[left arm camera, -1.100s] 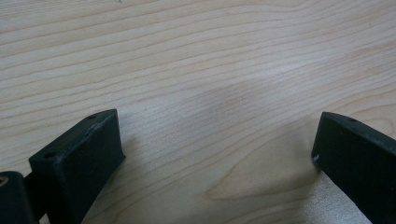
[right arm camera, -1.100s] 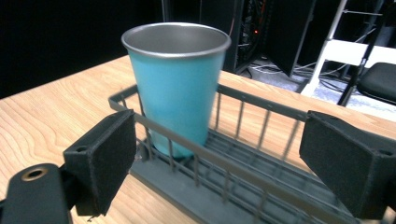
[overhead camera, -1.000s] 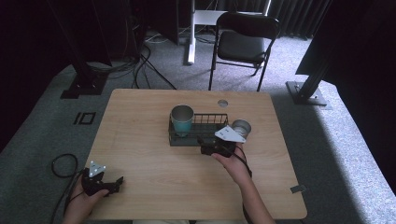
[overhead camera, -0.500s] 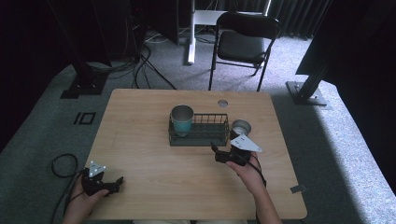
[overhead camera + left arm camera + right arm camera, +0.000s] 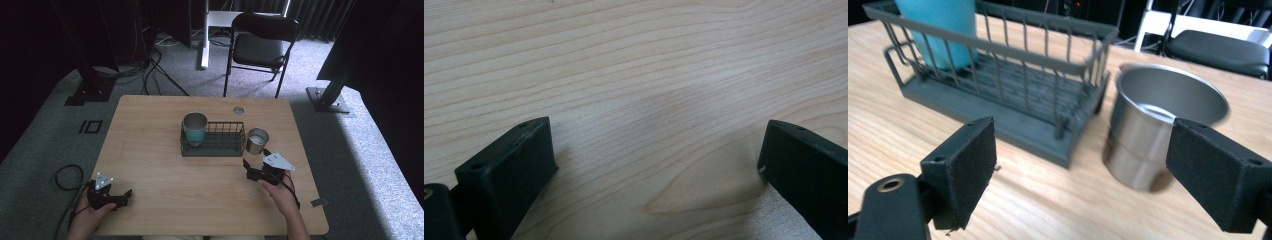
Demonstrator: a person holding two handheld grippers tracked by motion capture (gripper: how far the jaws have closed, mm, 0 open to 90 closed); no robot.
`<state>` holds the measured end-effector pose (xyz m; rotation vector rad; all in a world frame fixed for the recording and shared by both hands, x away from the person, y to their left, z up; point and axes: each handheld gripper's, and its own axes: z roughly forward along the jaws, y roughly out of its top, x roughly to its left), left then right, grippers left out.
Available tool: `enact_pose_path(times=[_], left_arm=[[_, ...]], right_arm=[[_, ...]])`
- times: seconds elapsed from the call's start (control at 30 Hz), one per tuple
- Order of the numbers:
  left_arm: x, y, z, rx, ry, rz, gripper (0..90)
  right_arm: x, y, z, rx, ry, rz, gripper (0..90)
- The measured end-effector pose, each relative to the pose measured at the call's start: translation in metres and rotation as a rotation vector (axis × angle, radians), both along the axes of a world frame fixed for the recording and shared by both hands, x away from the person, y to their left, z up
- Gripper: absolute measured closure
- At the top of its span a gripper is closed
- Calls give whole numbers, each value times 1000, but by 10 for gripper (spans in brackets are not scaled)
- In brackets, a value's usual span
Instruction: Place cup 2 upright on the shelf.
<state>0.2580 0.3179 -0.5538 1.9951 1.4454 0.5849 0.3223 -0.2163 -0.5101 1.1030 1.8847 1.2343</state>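
**Beside the rack, a steel cup stands free of our open right gripper**

Near the right end of the wire rack (image 5: 214,141) stands the steel cup (image 5: 257,141), upright on the wooden table (image 5: 150,150), just beside the rack's short end and outside it. In the right gripper view we see the cup (image 5: 1153,130) close ahead, its rim open towards us, apart from both jaws; the right-hand jaw overlaps its lower edge in that view, though we cannot tell whether it touches. We hold the right gripper (image 5: 260,172) just on the near side of the cup, jaws spread wide and empty, the grey plate on top tilted to the right.

Inside the rack, at its left end, a teal cup (image 5: 195,128) stands upright; the right gripper view shows it (image 5: 938,25) behind the rack's bars (image 5: 1013,85).

Our left gripper (image 5: 111,196) rests low over the table's near left corner, well apart from the rack and both cups. Its own view shows the two black jaws parted wide over bare wood grain (image 5: 649,100), with nothing between them. Beyond the table a black folding chair (image 5: 260,47) stands on the grey carpet
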Motion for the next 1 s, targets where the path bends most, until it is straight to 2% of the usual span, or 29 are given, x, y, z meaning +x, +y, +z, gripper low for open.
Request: enact_pose_path(times=[0.13,0.37,1.0], left_arm=[[0,0,0,0,0,0,24],[0,0,0,0,0,0,23],[0,0,0,1,0,0,23]], right_arm=[[-4,-14,-5,-8,16,-19,125],[-7,-25,-10,-4,24,-41,125],[3,-53,-26,22,45,-127,124]])
